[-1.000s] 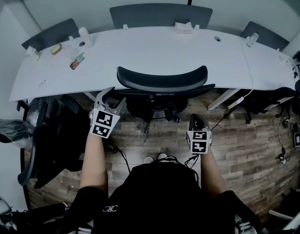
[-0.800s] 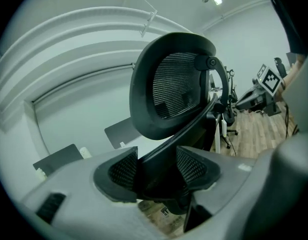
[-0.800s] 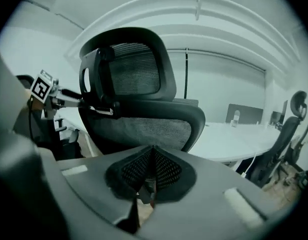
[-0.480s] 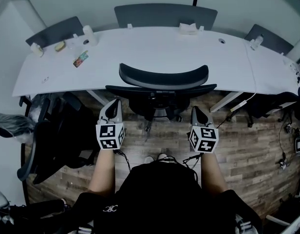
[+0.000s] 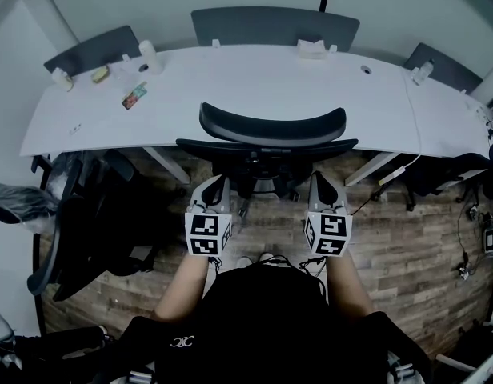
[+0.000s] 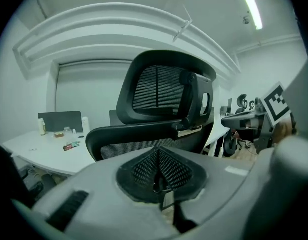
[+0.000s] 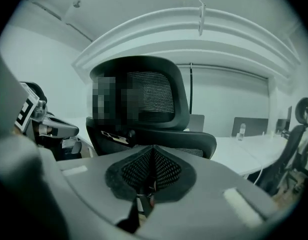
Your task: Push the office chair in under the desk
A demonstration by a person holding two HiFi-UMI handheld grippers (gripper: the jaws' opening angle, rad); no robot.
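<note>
Fingers on left gripper (image 5: 217, 182), just closed, and right gripper (image 5: 318, 177) meet empty behind office chair (image 5: 270, 128) at desk (image 5: 230, 86).

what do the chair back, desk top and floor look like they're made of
Chair back: dark open mesh, its weave visible, in a matte black frame, likely plastic.
Desk top: smooth white board without grain, probably laminate.
Floor: brown planks with grain and seams; real wood or vinyl, can't tell.

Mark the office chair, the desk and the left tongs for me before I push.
office chair (image 5: 272, 126): head view, on the curved headrest.
desk (image 5: 254, 82): head view, on a bare patch of the white top.
left tongs (image 5: 217, 184): head view, at the shut tips, short of the chair's back.
</note>
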